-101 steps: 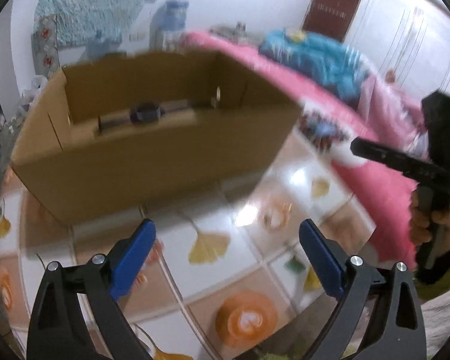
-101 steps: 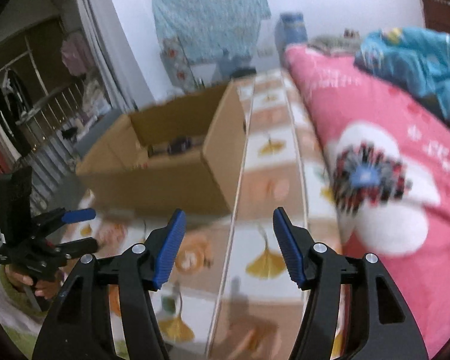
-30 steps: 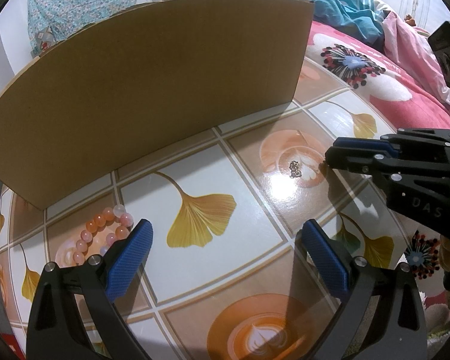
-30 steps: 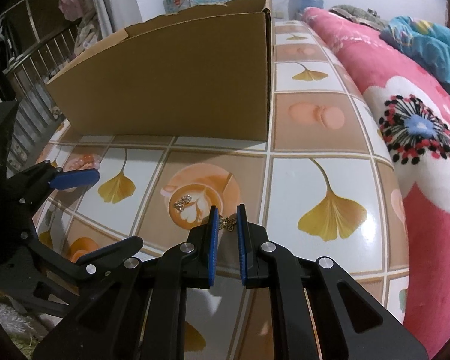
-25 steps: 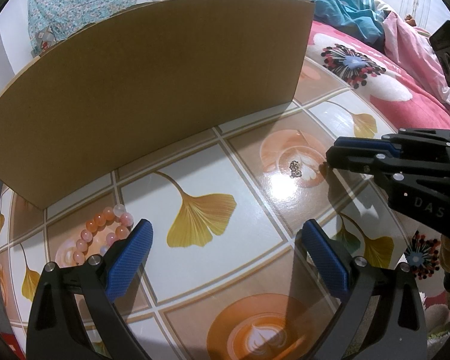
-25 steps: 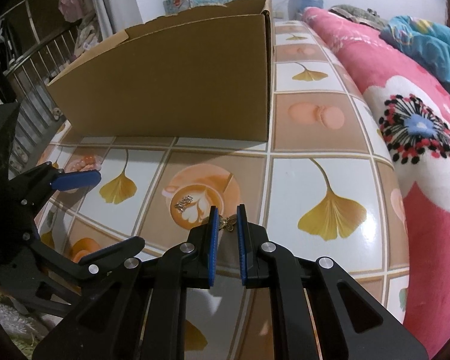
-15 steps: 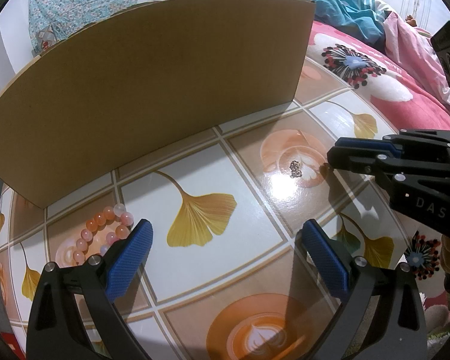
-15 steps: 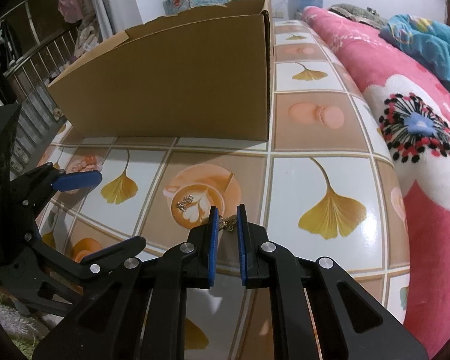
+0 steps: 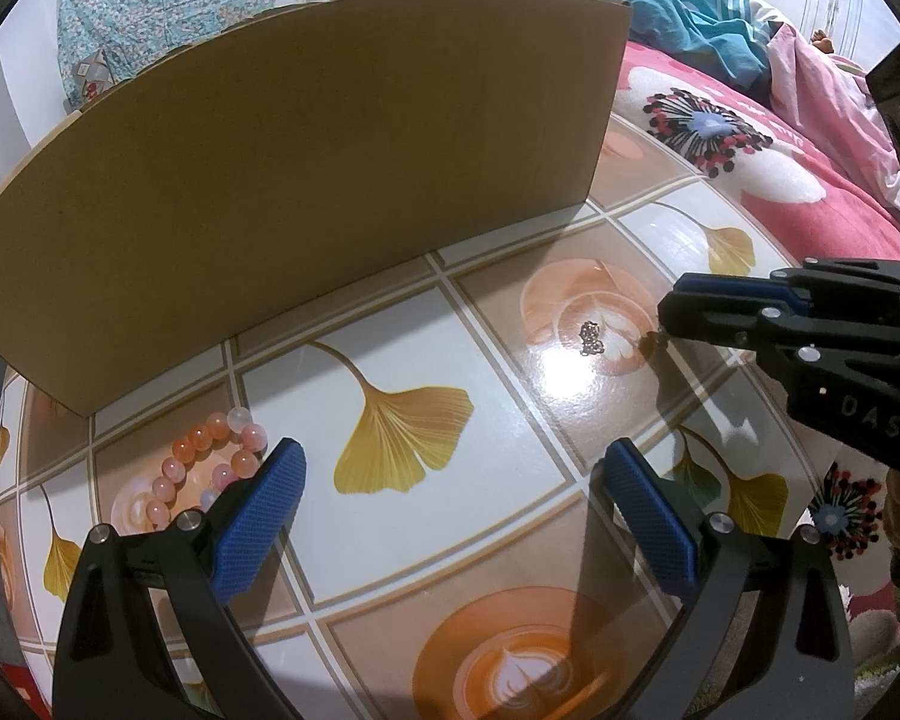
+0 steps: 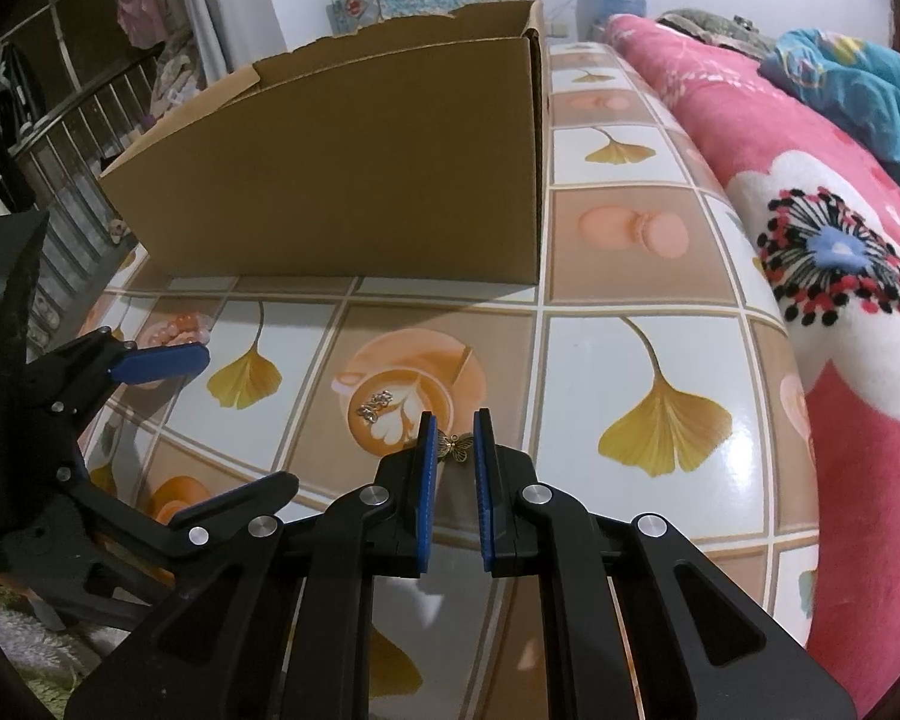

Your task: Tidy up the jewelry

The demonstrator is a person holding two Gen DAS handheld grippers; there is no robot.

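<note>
Right wrist view: right gripper (image 10: 453, 447) at lower centre, jaws nearly together, blue pads clamped on a small gold butterfly charm (image 10: 456, 446) pinched near the tips, just over the tablecloth (image 10: 600, 240). Whether the charm still touches the cloth, cannot tell. A second small metal charm (image 10: 375, 405) lies loose on the cloth just left of and above the pads, on a printed coffee-cup picture. Big brown cardboard box (image 10: 354, 162) fills the upper middle of the frame, open top, standing on the cloth. Pink floral blanket (image 10: 810, 228) runs down the right side. Left gripper (image 10: 210, 420) comes in from the left edge, jaws wide apart, nothing between them.

Left wrist view: left gripper (image 9: 453, 498) at the bottom, blue pads spread far apart, empty, hanging over a yellow leaf print. Pink bead bracelet (image 9: 210, 462) lies on the cloth in the lower left, just beside the left pad, partly hidden behind it. Loose charm (image 9: 592, 338) sits right of centre in a bright glare spot. Right gripper (image 9: 669, 315) enters from the right edge, tips close to that loose charm but apart from it; the held charm shows only as a dark speck at the tips. Box wall (image 9: 306, 180) covers the upper half of the frame. Blanket (image 9: 750, 180) at upper right.
</note>
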